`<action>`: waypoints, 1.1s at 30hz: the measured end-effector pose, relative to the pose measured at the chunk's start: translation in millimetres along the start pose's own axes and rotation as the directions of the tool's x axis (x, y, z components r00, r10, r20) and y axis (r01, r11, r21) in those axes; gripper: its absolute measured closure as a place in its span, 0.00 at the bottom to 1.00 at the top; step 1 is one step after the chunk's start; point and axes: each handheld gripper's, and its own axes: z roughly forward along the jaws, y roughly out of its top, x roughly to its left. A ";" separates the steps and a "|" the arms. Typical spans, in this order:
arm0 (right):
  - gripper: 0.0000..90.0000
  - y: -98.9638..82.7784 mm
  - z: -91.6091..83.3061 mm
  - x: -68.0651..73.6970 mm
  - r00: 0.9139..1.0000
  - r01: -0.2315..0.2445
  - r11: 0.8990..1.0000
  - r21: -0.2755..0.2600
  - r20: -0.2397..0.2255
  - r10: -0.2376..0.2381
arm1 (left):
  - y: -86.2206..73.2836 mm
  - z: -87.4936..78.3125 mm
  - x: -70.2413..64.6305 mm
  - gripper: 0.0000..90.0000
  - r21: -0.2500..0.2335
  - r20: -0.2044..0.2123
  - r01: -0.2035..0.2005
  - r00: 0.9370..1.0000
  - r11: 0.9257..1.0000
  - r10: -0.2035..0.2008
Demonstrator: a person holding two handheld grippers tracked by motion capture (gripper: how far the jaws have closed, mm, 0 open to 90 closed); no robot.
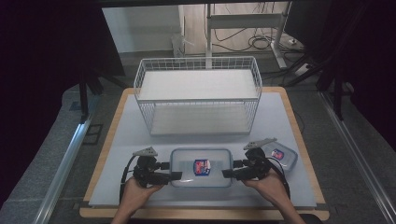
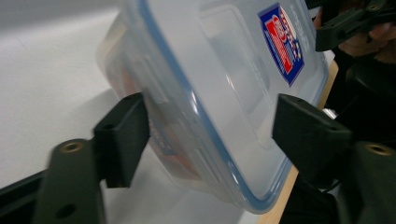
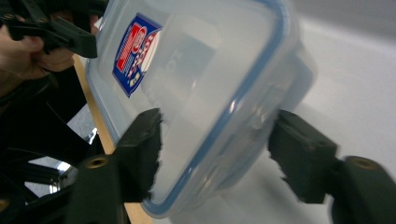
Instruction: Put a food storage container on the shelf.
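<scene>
From the high view, the clear rectangular plastic container with a blue-rimmed lid lay near the tabletop front edge, between the left gripper and right gripper.

In the left gripper view, spread jaws straddled its end; one touched.

The right gripper view matched. Both should squeeze evenly, I think.
</scene>
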 end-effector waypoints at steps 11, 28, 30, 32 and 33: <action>0.53 -8.9 -8.5 2.1 0.999 -0.045 0.998 -0.042 -0.031 0.044 | -12.2 -9.5 5.8 0.54 -0.072 0.075 0.082 0.994 0.994 -0.076; 0.54 -13.4 -5.1 -5.7 0.988 -0.130 0.990 -0.060 -0.088 0.124 | -10.5 -12.0 6.0 0.57 -0.049 0.080 0.118 0.990 0.992 -0.114; 0.54 -14.0 -5.4 -5.4 0.987 -0.140 0.988 -0.064 -0.089 0.134 | -10.1 -12.2 6.0 0.57 -0.049 0.079 0.122 0.990 0.991 -0.118; 0.56 -14.2 -6.2 -4.6 0.984 -0.161 0.984 -0.077 -0.091 0.154 | -8.2 -13.0 5.0 0.58 -0.059 0.064 0.121 0.991 0.991 -0.117; 0.56 -14.2 -6.2 -4.6 0.984 -0.161 0.984 -0.077 -0.091 0.154 | -8.2 -13.0 5.0 0.58 -0.059 0.064 0.121 0.991 0.991 -0.117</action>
